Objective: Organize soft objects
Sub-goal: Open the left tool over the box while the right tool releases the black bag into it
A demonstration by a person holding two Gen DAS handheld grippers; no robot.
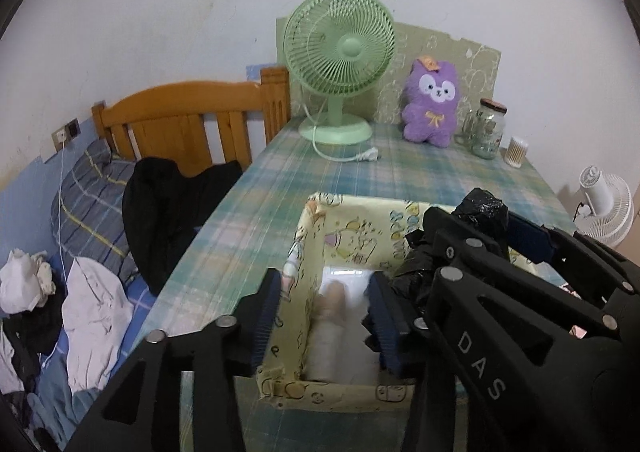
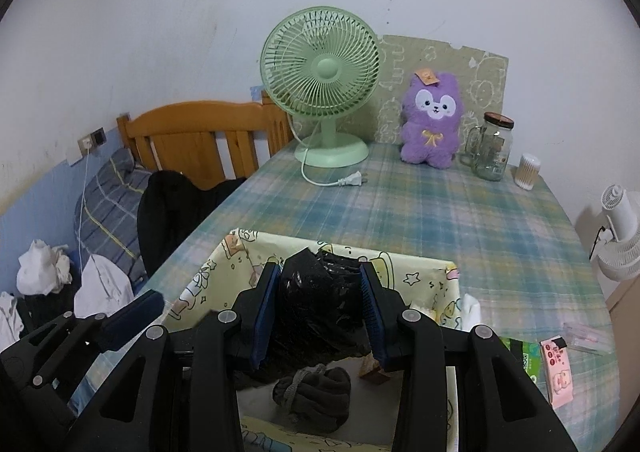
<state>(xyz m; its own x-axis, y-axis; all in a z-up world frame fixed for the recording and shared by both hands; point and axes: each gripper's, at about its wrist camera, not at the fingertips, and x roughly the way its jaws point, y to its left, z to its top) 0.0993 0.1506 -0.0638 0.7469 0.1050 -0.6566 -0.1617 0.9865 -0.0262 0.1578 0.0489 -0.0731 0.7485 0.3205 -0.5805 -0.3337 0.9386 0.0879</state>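
Note:
A yellow cartoon-print box (image 1: 352, 238) stands on the plaid tablecloth near the front edge. My left gripper (image 1: 324, 316) hangs over it with its jaws apart. Between and below them a white soft item (image 1: 332, 352) lies blurred inside the box, and the pads do not press on it. My right gripper (image 2: 320, 292) is shut on a crumpled black plastic bag (image 2: 320, 320) above the box rim (image 2: 416, 264). A dark grey cloth bundle (image 2: 316, 392) lies on the box floor. From the left wrist, the right gripper (image 1: 480, 228) holds the bag (image 1: 482, 208) over the box's right side.
At the table's back stand a green fan (image 1: 340, 52) with its loose plug cord, a purple plush (image 1: 430, 104), a glass jar (image 1: 486, 128) and a swab tub (image 1: 516, 151). Small packets (image 2: 556, 368) lie right of the box. A bed with heaped clothes (image 1: 92, 292) is left.

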